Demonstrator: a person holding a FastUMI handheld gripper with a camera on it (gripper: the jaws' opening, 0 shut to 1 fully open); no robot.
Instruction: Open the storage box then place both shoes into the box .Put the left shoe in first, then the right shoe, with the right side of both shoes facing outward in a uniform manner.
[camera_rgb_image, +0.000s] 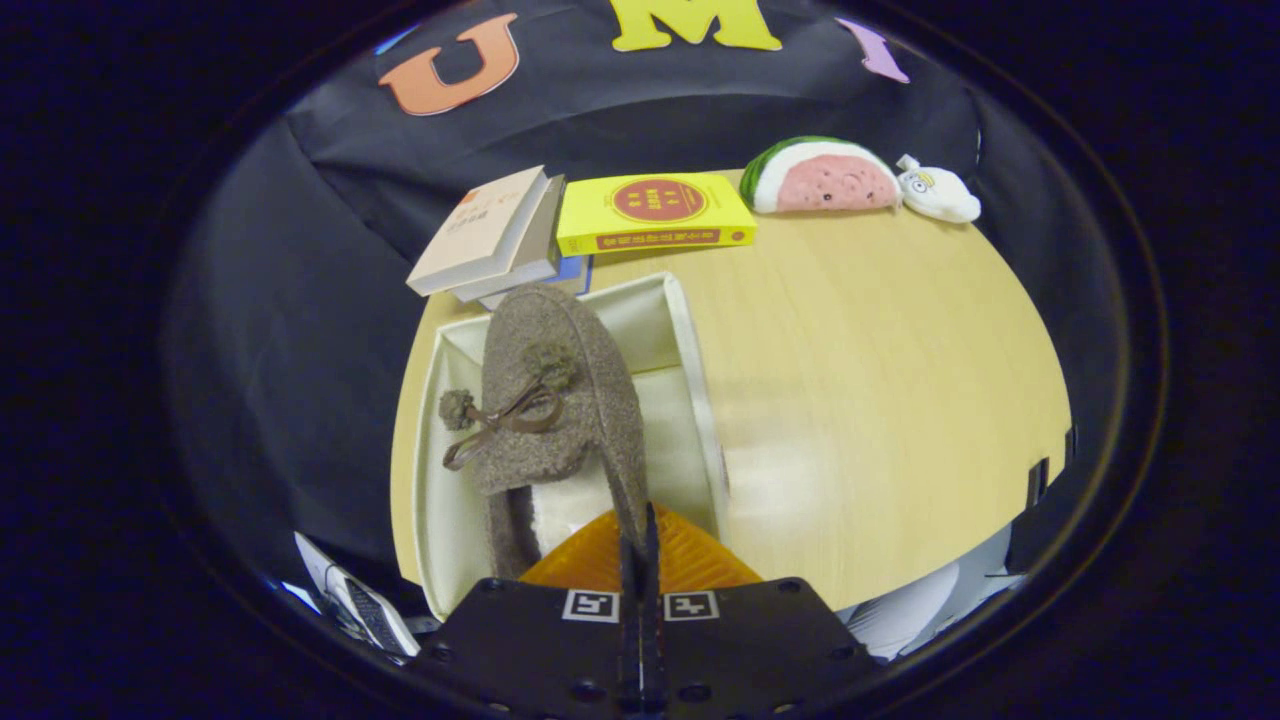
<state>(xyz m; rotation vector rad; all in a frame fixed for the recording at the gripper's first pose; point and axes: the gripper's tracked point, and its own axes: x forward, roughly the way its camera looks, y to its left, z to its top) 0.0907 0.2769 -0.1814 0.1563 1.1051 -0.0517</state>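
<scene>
Here, seen along the tool (638, 540): fingers pressed nearly together, pinching the thin rim of a fuzzy brown shoe (555, 395) at its heel opening — gripping it from both sides. Shoe held toe-forward over the open cream storage box (700, 400), its pale fleecy lining showing just ahead of the fingertips, a brown lace bow with two pompoms lying across the upper. Whether the sole touches the box floor — cannot tell. Box interior pale and plain, its near end hidden behind the tool's body.

Beyond the box, at the far end of the tabletop (880, 380): a small stack of pale-covered books (490, 235) lying askew, and just beside them a yellow book (650, 212) with a red round emblem on its cover and a red band along its spine; characters printed there too small to make out. Farther along the far edge, a watermelon-slice plush toy (822, 177), touching a small white plush figure (938, 192).

Tabletop of light wood grain, bare across its broad right half, glare near the box. Black cloth wall behind. Below the tabletop's near edge, papers (920, 610) on one side and a striped printed item (360, 600) on the other.
</scene>
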